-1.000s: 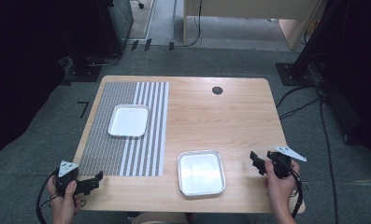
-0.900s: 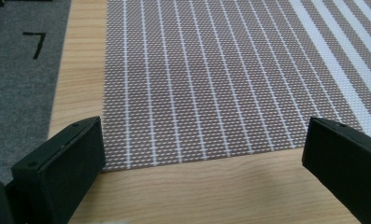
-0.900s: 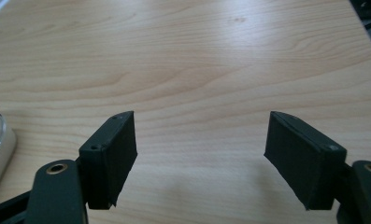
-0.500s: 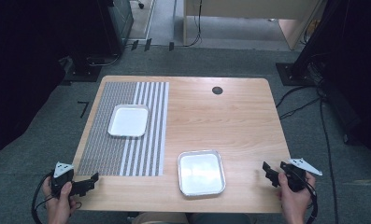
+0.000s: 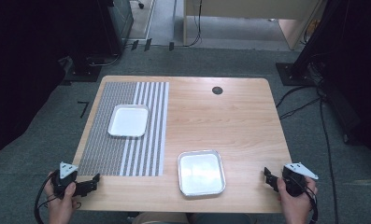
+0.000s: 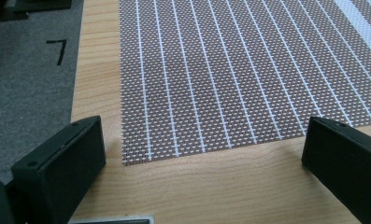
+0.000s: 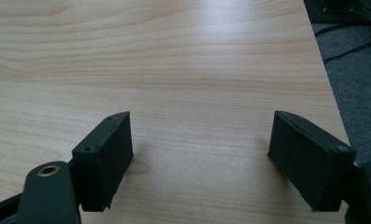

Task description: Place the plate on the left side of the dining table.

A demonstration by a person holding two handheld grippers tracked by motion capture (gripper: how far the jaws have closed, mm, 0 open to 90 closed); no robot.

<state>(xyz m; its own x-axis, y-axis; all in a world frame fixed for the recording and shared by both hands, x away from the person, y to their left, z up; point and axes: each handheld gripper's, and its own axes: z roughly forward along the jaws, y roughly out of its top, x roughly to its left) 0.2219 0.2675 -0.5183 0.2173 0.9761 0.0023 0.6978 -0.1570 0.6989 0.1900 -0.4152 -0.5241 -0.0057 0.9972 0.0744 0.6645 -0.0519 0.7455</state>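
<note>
Both grippers idle at the near desk (image 5: 230,116) corners, jaws spread, holding nothing. Left gripper (image 6: 204,149) faces the striped placemat (image 6: 248,70); the steel tray (image 5: 201,172) lies between them, the right gripper (image 7: 202,154) over bare wood.

You are sitting at a light wooden table (image 5: 230,126) with rounded corners and a small dark round grommet (image 5: 217,90) near its far edge, and overhead light is glaring softly off the woodgrain. Grey carpet (image 5: 33,154) is lying under the table on every side, carrying a small black corner mark (image 5: 83,108) to your left, while black cables (image 5: 323,126) are trailing across it on your right. Beyond the table, dark equipment (image 5: 43,37) is standing in shadow at the far left, and pale wooden furniture (image 5: 248,18) is standing at the far end of the room.
</note>
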